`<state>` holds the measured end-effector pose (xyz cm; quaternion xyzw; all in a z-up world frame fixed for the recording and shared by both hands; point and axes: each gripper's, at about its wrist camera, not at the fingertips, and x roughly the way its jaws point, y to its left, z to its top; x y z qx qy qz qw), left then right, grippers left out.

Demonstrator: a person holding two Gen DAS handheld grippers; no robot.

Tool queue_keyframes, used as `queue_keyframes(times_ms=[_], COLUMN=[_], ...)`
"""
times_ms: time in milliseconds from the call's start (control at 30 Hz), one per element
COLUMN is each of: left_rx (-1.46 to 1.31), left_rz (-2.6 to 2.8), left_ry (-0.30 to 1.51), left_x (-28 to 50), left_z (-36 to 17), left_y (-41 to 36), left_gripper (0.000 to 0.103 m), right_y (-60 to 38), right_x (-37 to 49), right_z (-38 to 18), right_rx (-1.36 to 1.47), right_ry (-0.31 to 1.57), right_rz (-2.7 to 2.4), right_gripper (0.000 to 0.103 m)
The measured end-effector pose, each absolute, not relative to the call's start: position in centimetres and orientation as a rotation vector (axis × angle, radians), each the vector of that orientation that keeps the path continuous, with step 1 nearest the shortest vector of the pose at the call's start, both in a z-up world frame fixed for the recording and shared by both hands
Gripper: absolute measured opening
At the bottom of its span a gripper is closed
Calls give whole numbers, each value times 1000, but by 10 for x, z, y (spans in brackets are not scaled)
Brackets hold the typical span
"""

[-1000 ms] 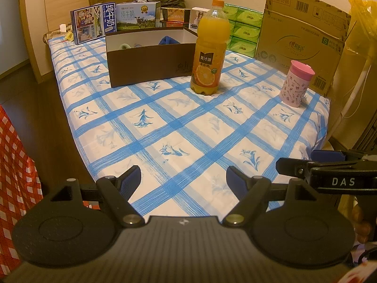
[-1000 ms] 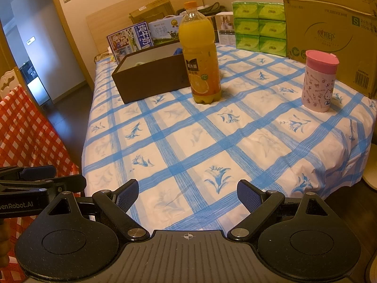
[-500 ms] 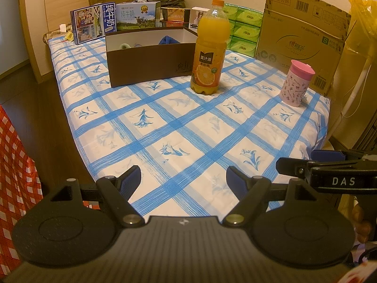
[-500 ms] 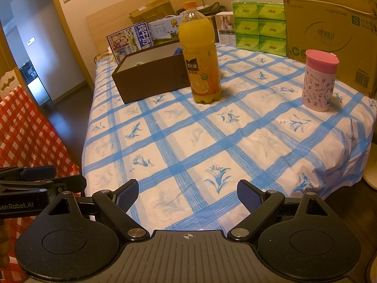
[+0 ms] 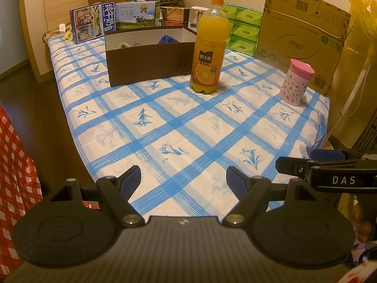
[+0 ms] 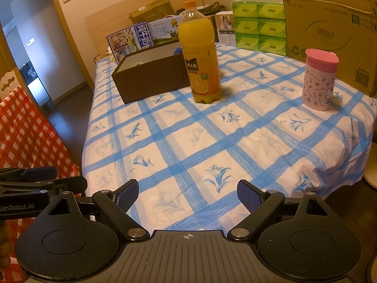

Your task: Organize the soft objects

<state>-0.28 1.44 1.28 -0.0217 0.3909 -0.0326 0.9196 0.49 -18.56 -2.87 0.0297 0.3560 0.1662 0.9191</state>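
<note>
A brown open box (image 5: 150, 63) (image 6: 153, 80) stands far back on the blue-checked cloth (image 5: 179, 127) (image 6: 212, 141). Inside it a blue soft thing (image 5: 167, 39) (image 6: 177, 51) and a greenish soft thing (image 5: 124, 45) peek over the rim; the rest of its contents is hidden. My left gripper (image 5: 183, 178) hovers open over the near edge of the cloth, nothing between its fingers. My right gripper (image 6: 187, 194) is open and empty too, over the near edge to the right of the left one. Each gripper shows at the side of the other's view.
An orange juice bottle (image 5: 208, 47) (image 6: 200, 54) stands right of the box. A pink lidded cup (image 5: 296, 82) (image 6: 319, 80) stands farther right. Milk cartons (image 5: 94, 22), green tissue packs (image 5: 242, 30) and a big cardboard box (image 5: 304, 35) line the back. Red checked cloth (image 6: 23, 127) hangs left.
</note>
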Motion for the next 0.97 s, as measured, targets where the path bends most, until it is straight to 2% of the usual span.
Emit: queue_keyframes(times_ms=[967], left_rx=[-42], left_rz=[-68], left_ry=[807], left_x=[-2], left_z=[10], left_y=[13], left_gripper=[78], right_y=[-185], right_x=[8], right_z=[-37], right_rx=[66], right_ry=[741], right_rz=[334], right_gripper=[90])
